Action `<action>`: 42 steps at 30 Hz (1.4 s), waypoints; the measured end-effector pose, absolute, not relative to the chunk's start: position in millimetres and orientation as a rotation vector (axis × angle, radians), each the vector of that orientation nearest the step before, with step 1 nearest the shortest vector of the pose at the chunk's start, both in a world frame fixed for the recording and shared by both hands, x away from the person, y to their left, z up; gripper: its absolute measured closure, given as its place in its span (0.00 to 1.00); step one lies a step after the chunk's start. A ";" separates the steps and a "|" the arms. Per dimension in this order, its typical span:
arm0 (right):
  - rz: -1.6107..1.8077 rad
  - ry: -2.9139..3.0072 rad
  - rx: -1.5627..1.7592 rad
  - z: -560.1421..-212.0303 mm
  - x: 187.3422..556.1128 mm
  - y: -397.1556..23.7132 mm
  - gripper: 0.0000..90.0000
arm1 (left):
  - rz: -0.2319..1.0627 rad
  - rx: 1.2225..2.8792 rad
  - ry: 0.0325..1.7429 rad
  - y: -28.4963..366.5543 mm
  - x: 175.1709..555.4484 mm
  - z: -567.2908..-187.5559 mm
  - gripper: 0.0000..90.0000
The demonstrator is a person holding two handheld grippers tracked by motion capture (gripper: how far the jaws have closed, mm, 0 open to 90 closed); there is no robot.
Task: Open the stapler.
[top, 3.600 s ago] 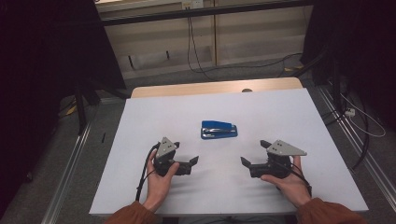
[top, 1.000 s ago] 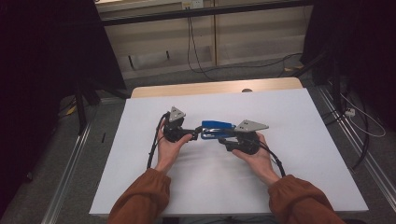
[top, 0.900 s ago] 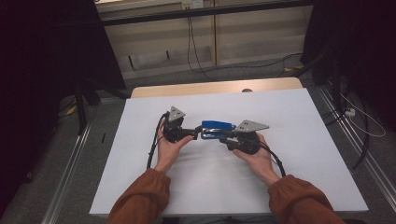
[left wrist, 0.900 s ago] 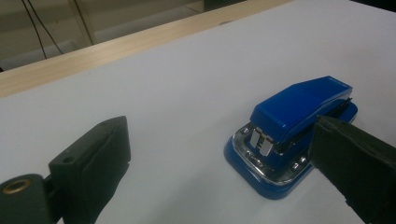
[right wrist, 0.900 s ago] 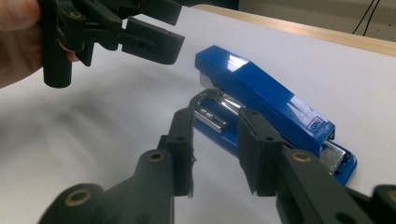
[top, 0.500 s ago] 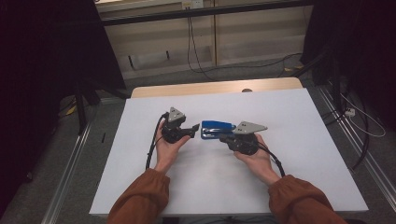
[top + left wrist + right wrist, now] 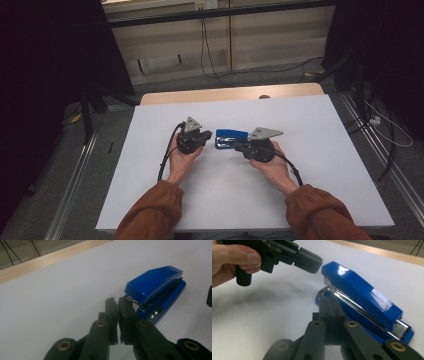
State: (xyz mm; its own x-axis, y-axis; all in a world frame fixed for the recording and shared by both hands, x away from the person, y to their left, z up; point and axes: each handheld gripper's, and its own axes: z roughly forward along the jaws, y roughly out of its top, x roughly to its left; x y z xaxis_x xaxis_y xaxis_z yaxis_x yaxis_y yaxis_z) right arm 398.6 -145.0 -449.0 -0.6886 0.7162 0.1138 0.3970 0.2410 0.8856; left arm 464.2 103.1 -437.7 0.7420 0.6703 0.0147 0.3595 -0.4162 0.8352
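White sheeting covers the worktop point(image 7: 150, 150), and in the high view your left gripper point(image 7: 206, 137) sits just left of the frame's centre, cradled in your left hand point(image 7: 181, 157). Its jaws have just been closing and now stand together with nothing between them; in the left gripper view the tips rest against the metal end of the blue stapler point(image 7: 156, 292). That stapler point(image 7: 231, 138) lies flat at the middle of the worktop, between the two grippers, long side running left to right in the high view. Your right gripper point(image 7: 241, 147), just right of centre, has its jaws pressed together too, empty, tips at the stapler's near side. In the right gripper view they sit against the chrome strip under the stapler's blue top point(image 7: 362, 297).
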 end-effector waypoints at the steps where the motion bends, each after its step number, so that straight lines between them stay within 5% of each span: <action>1: 1.434 2.212 1.012 -448.2 401.5 -142.0 1.00 | 0.438 2.046 0.768 102.3 464.4 -437.9 1.00; 42: 1.172 2.304 1.047 -461.1 435.5 -124.9 1.00 | 0.394 2.091 0.772 91.8 467.3 -449.5 1.00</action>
